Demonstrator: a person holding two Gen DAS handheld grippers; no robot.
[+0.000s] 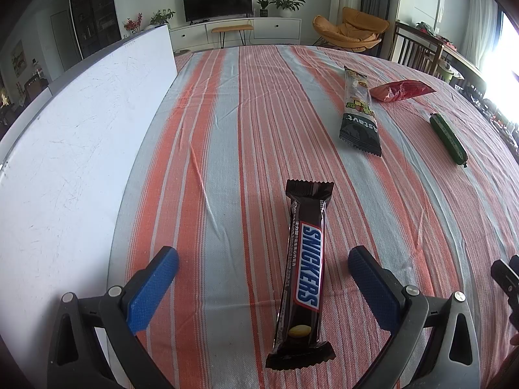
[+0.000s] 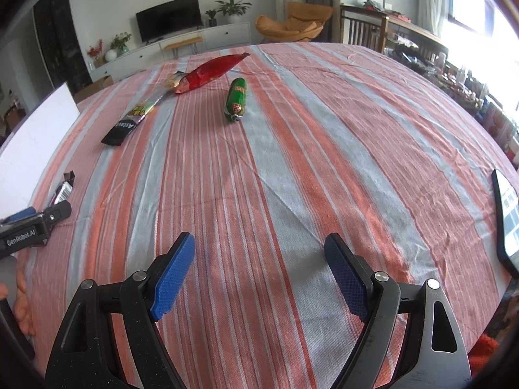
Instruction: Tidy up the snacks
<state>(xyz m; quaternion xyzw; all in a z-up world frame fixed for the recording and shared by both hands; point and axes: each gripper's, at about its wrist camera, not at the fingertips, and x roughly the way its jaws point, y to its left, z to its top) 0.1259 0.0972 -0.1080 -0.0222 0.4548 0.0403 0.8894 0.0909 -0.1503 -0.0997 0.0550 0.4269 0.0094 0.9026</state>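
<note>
Lying lengthwise between the spread blue pads of the left gripper, a Snickers bar is resting flat on the striped tablecloth, touched by neither finger. Off to the side, the right gripper is hanging wide open over bare cloth, gripping nothing. Further across the table are sitting a long dark snack packet, a red crinkled bag touching it, and a green sausage stick apart from both. My worry: the glossy wrapper looks slippery, so jaws closing off-centre could be skidding the bar sideways or crushing it. A white board is standing just to the left.
</note>
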